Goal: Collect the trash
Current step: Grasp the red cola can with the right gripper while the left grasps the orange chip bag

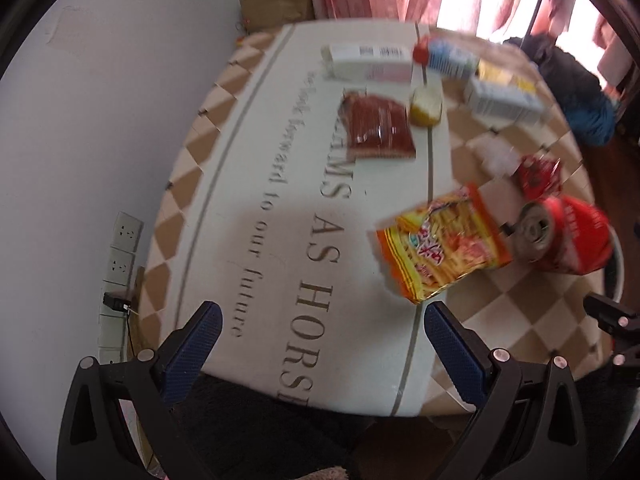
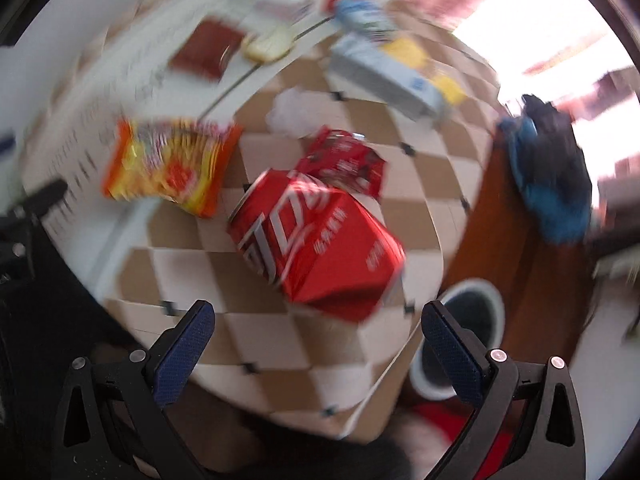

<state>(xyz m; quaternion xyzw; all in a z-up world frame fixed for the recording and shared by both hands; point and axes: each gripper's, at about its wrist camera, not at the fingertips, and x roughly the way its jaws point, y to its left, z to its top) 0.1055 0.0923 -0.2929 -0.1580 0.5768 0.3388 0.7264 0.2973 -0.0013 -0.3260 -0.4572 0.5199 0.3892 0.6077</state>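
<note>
Both grippers, left gripper (image 1: 322,320) and right gripper (image 2: 318,318), are hovering over the worktop (image 1: 280,240) with jaws apart and empty. Ahead of the right gripper a crushed red can (image 2: 316,236) is lying on its side, between an orange snack wrapper (image 2: 168,166) and a red wrapper (image 2: 344,160); a white-rimmed bin (image 2: 460,344) is standing beside the worktop.

Before our left gripper (image 1: 322,342) the bench (image 1: 248,216) lies bare from 9 to 12 o'clock, wide room to pass. At 1 o'clock the orange snack packet (image 1: 442,246) blocks the way, with the crushed red can (image 1: 568,236) just beside it at 2. Further off at 12 sit the dark red packet (image 1: 378,126) and white cartons (image 1: 370,63). Before our right gripper (image 2: 318,334) the can (image 2: 320,240) fills 12 o'clock; the white bin (image 2: 490,300) gapes at 2, beyond the bench edge.
</note>
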